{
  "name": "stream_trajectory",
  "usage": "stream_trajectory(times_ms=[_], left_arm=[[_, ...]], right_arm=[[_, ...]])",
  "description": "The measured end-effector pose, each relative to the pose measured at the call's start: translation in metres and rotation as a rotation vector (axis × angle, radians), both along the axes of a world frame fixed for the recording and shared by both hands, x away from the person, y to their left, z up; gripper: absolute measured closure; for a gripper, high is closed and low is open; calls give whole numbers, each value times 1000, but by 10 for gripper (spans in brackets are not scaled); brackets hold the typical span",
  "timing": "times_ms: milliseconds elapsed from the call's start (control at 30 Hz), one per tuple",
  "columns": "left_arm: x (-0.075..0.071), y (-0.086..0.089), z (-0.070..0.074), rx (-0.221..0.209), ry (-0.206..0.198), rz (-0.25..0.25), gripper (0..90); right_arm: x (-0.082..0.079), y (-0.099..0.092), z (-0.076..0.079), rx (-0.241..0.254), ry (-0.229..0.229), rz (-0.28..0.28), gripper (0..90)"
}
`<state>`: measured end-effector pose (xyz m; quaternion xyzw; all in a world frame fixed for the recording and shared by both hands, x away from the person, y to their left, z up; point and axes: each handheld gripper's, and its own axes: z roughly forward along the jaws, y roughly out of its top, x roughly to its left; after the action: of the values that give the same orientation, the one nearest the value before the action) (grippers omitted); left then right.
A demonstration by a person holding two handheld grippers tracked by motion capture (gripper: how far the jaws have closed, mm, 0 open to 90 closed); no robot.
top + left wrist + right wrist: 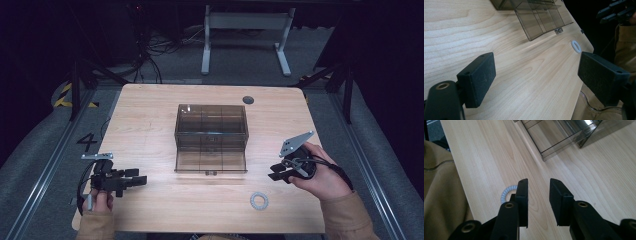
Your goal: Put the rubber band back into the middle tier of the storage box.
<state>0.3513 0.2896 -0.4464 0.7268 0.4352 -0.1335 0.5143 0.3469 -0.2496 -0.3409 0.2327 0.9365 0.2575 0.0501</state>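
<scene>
Coiled hair tie [259, 200] on table, lower right of the high view.

My right gripper [278, 171] hovers just above it, jaws parted, nothing between them. The smoked drawer box [211, 137] stands mid-frame, lower drawer pulled out. My left gripper [134, 181], lower left, is wide open and empty.

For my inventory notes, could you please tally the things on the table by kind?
Smoky transparent plastic drawer box: 1
White coiled plastic hair ring: 1
Dark round cap set in the light wooden table: 1
Total: 3
</scene>
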Motion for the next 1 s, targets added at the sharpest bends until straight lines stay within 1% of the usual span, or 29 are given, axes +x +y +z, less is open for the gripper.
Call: stream_trajectory(times_ms=[133,200,500,533,633,667,700,800,933,1000], left_arm=[[0,0,0,-1,-4,0,155],[0,1,0,-1,-3,0,155],[0,0,0,-1,-3,-2,155],[0,0,0,-1,-5,-2,155],[0,0,0,-1,-5,-3,155],[0,0,0,-2,-4,-2,155],[0,0,0,-1,-4,-3,155],[1,0,0,-1,-5,-3,155],[1,0,0,-2,-4,-4,155],[1,0,0,-2,-4,-4,155]], right_arm=[[0,6,-4,-4,5,58,688],[0,9,-7,-6,8,77,686],[1,19,-18,-44,27,107,681],[2,21,-21,-56,32,112,679],[3,25,-27,-74,42,128,676],[3,26,-28,-78,46,126,676],[4,28,-30,-84,47,137,676],[5,31,-35,-104,58,137,675],[6,36,-44,-138,71,150,670],[5,39,-48,-156,92,154,668]])
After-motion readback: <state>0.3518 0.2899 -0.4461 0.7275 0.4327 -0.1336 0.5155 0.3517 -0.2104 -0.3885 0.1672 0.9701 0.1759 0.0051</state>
